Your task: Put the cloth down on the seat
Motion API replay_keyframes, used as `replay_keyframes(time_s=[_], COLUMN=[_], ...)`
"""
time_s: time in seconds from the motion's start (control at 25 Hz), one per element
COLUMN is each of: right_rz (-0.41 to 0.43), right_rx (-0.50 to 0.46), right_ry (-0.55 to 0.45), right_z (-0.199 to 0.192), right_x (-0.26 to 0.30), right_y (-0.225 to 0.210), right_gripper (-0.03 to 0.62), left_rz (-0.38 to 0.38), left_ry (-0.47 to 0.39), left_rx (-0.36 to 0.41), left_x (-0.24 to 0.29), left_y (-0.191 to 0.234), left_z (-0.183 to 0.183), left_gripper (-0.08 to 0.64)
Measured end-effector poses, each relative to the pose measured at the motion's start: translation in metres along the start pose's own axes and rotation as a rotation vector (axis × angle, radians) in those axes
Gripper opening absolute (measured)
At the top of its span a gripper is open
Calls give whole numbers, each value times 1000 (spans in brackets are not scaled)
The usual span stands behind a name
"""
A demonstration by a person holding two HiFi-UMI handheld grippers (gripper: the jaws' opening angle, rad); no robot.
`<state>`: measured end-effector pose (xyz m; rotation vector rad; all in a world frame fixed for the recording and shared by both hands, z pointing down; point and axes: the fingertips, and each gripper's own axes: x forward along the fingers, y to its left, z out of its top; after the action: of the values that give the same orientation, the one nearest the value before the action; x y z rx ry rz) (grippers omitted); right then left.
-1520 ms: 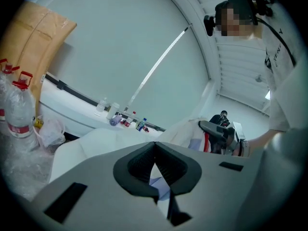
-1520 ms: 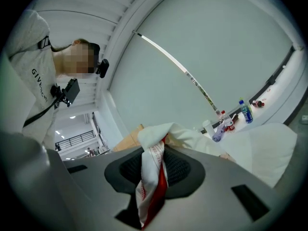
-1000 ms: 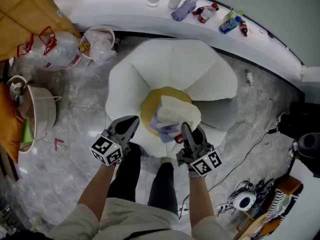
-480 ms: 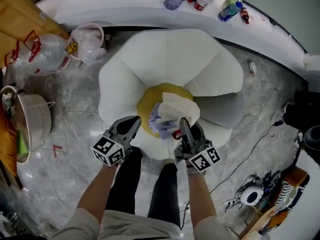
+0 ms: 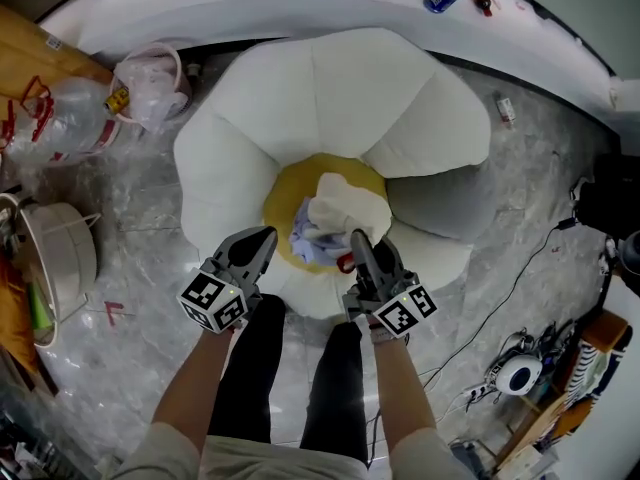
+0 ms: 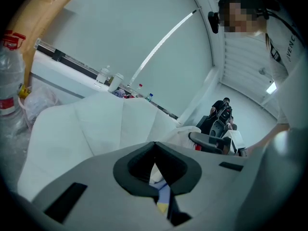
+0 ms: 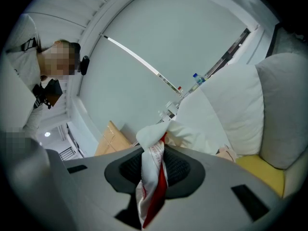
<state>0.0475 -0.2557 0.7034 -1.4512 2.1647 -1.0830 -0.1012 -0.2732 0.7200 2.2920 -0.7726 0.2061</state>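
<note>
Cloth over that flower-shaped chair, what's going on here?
A person with a tool in each hand stands over a white petal-shaped chair. The right tool is shut on a white cloth with some red in it, bunched just over the chair's yellow seat. The left tool sits beside the cloth, jaws together, apparently gripping nothing. The cloth is not yet released, so the put-down isn't finished.
</note>
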Motion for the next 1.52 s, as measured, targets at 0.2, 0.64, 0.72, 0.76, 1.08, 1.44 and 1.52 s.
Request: replay_keyframes(time_s=[0.2, 0.64, 0.72, 0.76, 1.08, 1.44, 1.52], right_rz=[-13, -60, -68, -72, -106, -173, -183], right_rx=[2, 7, 3, 1, 0, -2, -3], right_ry=[-10, 9, 16, 19, 40, 55, 55], right_z=[-13, -45, -51, -54, -77, -107, -110], right_x=[-1, -1, 1, 2, 5, 2, 2], right_y=[-22, -68, -76, -80, -109, -146, -151], right_gripper=[100, 101, 101, 101, 101, 101, 101], left_rz=[4, 27, 26, 28, 51, 45, 46], left_ry=[3, 2, -2, -5, -15, -16, -10], left_rx=[6, 3, 1, -3, -42, -57, -58], left_x=[18, 47, 50, 51, 63, 80, 81], left_y=[4, 22, 24, 24, 32, 38, 40], left_z=[-19, -43, -46, -48, -70, -89, -95], left_gripper=[14, 14, 14, 14, 14, 12, 14])
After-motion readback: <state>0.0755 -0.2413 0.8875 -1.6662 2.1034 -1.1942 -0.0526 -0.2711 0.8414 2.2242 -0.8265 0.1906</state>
